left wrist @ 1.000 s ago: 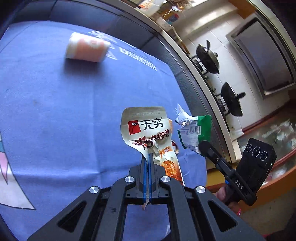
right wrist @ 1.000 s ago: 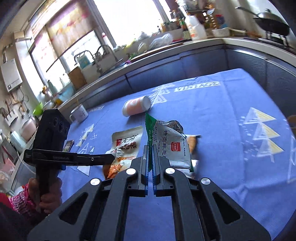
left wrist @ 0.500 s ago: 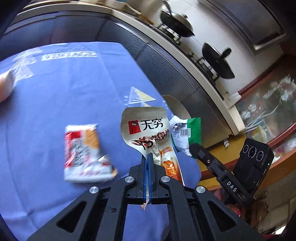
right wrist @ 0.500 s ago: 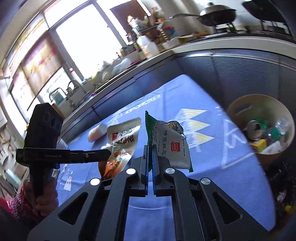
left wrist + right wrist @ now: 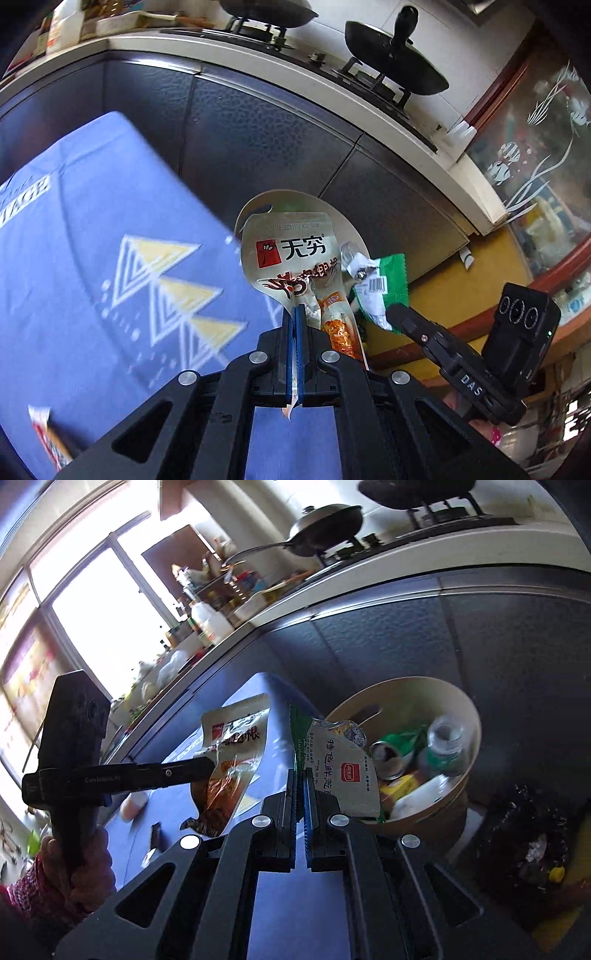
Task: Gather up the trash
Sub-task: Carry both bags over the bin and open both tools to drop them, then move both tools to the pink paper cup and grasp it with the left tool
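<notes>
My left gripper is shut on a silver snack wrapper with a red logo, held in the air near the table's corner; it also shows in the right wrist view. My right gripper is shut on a green and white snack wrapper, seen from the left wrist too. A beige round trash bin stands on the floor just past the right gripper's wrapper, holding a can, a bottle and other trash. In the left wrist view only the bin's rim shows behind the silver wrapper.
The table has a blue cloth with triangle prints. Another red and white wrapper lies on it at the near left. A pink cup lies on the table farther back. Dark cabinets and a stove with pans stand beyond. A black trash bag sits right of the bin.
Both grippers have swung with their wrappers from over the table toward its corner. The bin is now closer, just past the right gripper. The loose wrapper has slid to the lower left of the view.
</notes>
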